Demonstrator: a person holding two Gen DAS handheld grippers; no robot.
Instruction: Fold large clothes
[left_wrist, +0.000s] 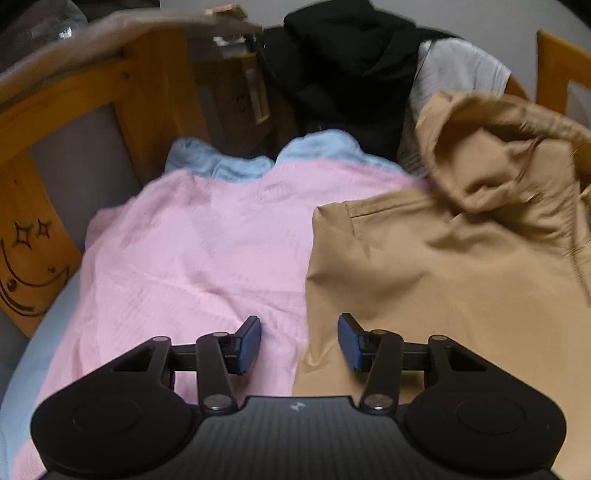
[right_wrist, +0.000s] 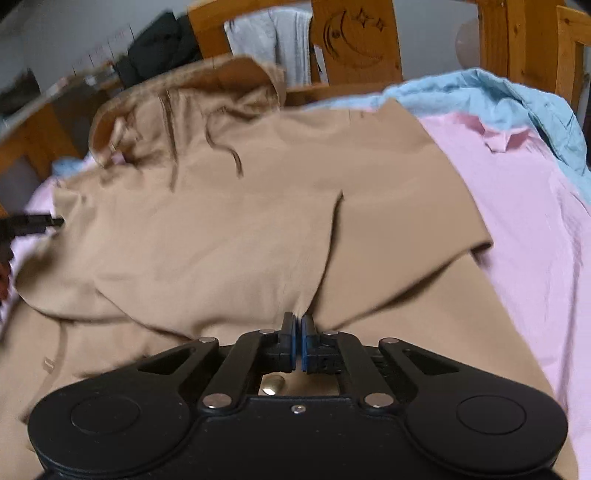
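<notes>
The tan jacket (right_wrist: 229, 229) fills the frame's middle, on a pink sheet (right_wrist: 524, 221). Right hand-held gripper (right_wrist: 298, 332) pinches its fabric; left hand-held gripper (left_wrist: 299, 343) is released. Lift evenly, keeping the fold line straight.

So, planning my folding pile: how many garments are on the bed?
3 lie spread: tan hooded jacket, pink garment under it, blue one beneath. Black and grey clothes hang behind; more may be hidden.

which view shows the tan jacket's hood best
The right wrist view: the whole hood lies open at the top of the tan jacket, drawstrings showing. The left wrist view catches it bunched and blurred at the right edge.
</notes>
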